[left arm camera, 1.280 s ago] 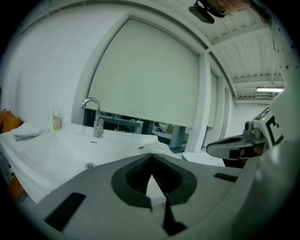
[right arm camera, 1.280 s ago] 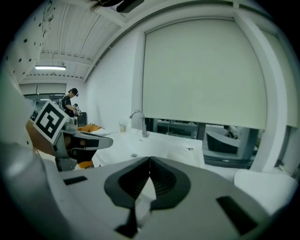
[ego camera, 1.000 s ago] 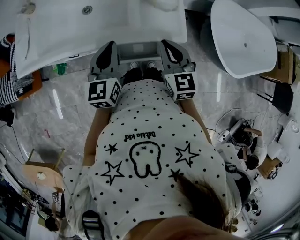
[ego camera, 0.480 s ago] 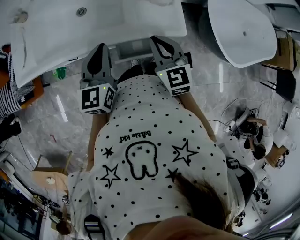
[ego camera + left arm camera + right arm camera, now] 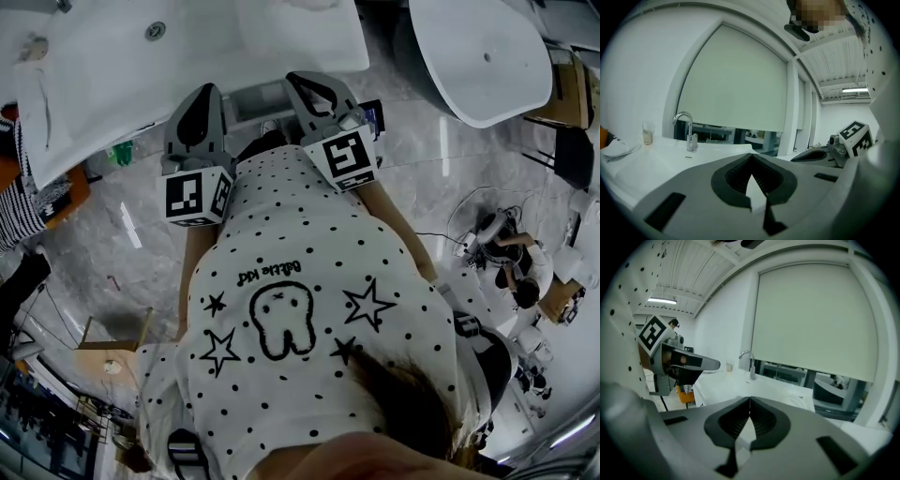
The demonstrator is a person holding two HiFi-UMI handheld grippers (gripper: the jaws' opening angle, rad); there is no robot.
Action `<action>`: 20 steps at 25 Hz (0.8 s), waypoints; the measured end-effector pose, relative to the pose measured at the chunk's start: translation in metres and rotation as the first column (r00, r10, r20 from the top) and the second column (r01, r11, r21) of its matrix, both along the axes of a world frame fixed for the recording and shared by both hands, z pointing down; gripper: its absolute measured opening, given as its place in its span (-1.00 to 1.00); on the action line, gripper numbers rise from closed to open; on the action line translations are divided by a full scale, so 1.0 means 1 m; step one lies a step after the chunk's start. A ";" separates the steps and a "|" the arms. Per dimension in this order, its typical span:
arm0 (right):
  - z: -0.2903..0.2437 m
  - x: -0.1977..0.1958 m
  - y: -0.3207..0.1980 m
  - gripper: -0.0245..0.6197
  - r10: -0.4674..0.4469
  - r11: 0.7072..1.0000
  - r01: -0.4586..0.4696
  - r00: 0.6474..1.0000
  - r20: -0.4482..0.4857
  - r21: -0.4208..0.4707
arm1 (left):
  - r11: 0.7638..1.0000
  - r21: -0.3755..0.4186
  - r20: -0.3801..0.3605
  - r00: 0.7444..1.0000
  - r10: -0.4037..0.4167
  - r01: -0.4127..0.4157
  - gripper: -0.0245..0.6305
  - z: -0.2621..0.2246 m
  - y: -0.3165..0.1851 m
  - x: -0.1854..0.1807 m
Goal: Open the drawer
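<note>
Looking down over a polka-dot shirt (image 5: 300, 234) at a white counter (image 5: 187, 56) filling the upper left of the head view. Holding the left gripper (image 5: 201, 92) just left of centre, near the counter's front edge, clamped fully closed tip to tip, with nothing pinched between. Same for the right gripper (image 5: 307, 80), just right of centre: closed and empty.

Pointing both forward and slightly down, side by side, flanking a pale grey band tucked under the counter edge. Most likely the drawer (image 5: 262, 97), sitting between the two tools at upper centre. Hard to say from up here whether shut or cracked open, and no handle made out either.

Probably squaring up to it, tools level with the front for a straight pull. Not gripping anything yet, so no pull under way by the look of it.

Catching a chrome faucet (image 5: 684, 126) at the left of the left gripper view, up on the counter top. Off at the upper right of the head view, a white bathtub (image 5: 478, 56), well apart.

Next, presumably: parting one pair of jaws, pinching the front's edge, drawing straight back without twisting.
</note>
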State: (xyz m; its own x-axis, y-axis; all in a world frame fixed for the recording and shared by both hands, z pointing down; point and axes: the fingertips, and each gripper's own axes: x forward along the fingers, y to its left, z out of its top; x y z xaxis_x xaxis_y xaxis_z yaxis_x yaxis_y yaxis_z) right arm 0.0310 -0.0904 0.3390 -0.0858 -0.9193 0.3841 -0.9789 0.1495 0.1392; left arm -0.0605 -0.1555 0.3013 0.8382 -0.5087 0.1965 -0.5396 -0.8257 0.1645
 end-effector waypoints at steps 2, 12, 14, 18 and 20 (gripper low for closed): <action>0.000 -0.001 -0.001 -0.88 -0.007 1.000 0.007 1.000 0.003 0.000 | 1.000 0.005 -0.008 1.000 -0.005 0.005 -0.91 -0.002 -0.002 -0.001; -0.004 0.000 -0.008 -0.88 -0.007 1.000 0.007 1.000 0.019 0.009 | 1.000 0.025 -0.022 1.000 -0.010 0.010 -0.91 -0.009 -0.008 -0.002; -0.005 0.001 -0.009 -0.88 -0.003 1.000 0.003 1.000 0.020 0.012 | 0.999 0.031 -0.019 1.000 -0.004 0.005 -0.91 -0.010 -0.008 -0.001; -0.007 0.003 -0.009 -0.88 0.004 1.000 -0.004 1.000 0.020 0.015 | 0.999 0.033 -0.017 1.000 -0.001 0.001 -0.91 -0.010 -0.009 0.001; -0.007 0.004 -0.009 -0.88 0.007 1.000 -0.007 1.000 0.020 0.014 | 1.000 0.029 -0.019 1.000 -0.004 0.004 -0.91 -0.010 -0.010 0.001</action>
State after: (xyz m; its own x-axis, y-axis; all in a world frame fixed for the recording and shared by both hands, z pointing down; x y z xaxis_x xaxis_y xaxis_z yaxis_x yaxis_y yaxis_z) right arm 0.0352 -0.0995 0.3324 -0.0867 -0.9251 0.3696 -0.9826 0.1406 0.1215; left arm -0.0595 -0.1652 0.2915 0.8397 -0.5173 0.1654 -0.5399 -0.8280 0.1512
